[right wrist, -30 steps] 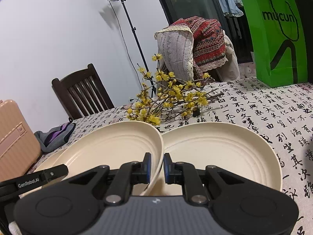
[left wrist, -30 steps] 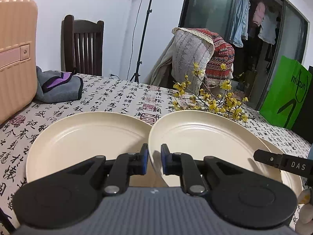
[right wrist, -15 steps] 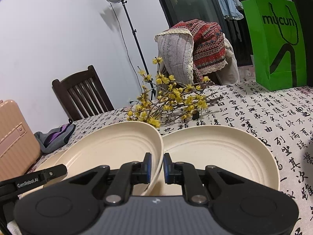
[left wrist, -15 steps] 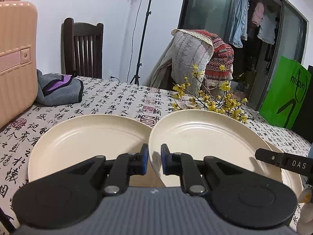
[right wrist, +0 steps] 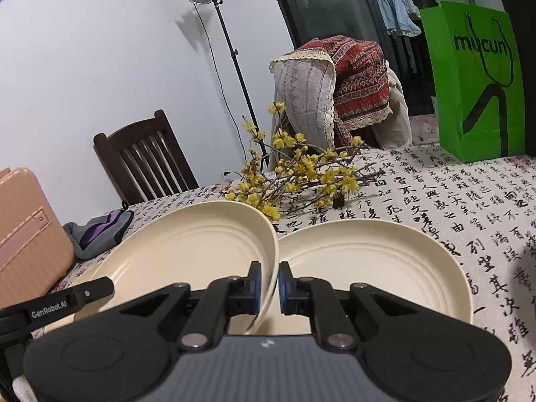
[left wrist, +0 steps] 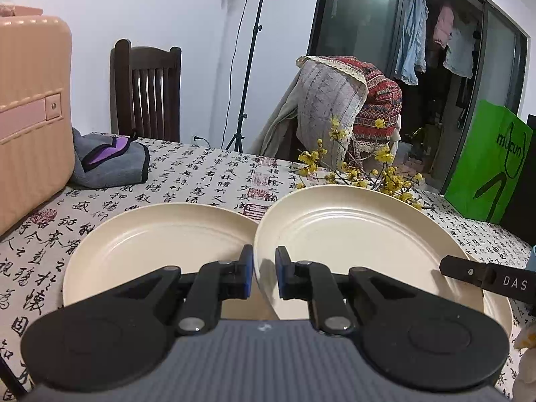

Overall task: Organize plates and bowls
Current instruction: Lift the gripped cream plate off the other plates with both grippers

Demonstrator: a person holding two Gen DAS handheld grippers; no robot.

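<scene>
One cream plate (left wrist: 351, 244) (right wrist: 191, 251) hangs tilted just above the table, gripped on both sides. My left gripper (left wrist: 263, 273) is shut on its left rim. My right gripper (right wrist: 268, 289) is shut on its right rim. A second cream plate (left wrist: 157, 241) lies flat on the tablecloth to the left of the held one. A third cream plate (right wrist: 375, 261) lies flat to its right. One finger (left wrist: 485, 278) of the right gripper shows in the left wrist view, and one finger (right wrist: 67, 301) of the left gripper shows in the right wrist view.
Yellow flower branches (right wrist: 294, 174) lie just behind the plates. A pink suitcase (left wrist: 30, 117) and a grey pouch (left wrist: 110, 160) stand at the left. A green paper bag (right wrist: 475, 80) stands at the far right. Two chairs (left wrist: 147, 93) line the table's far side, one draped with cloth.
Both grippers and the plate they hold have risen a little above the table. The two flat plates look slightly lower in both views. The grips are unchanged.
</scene>
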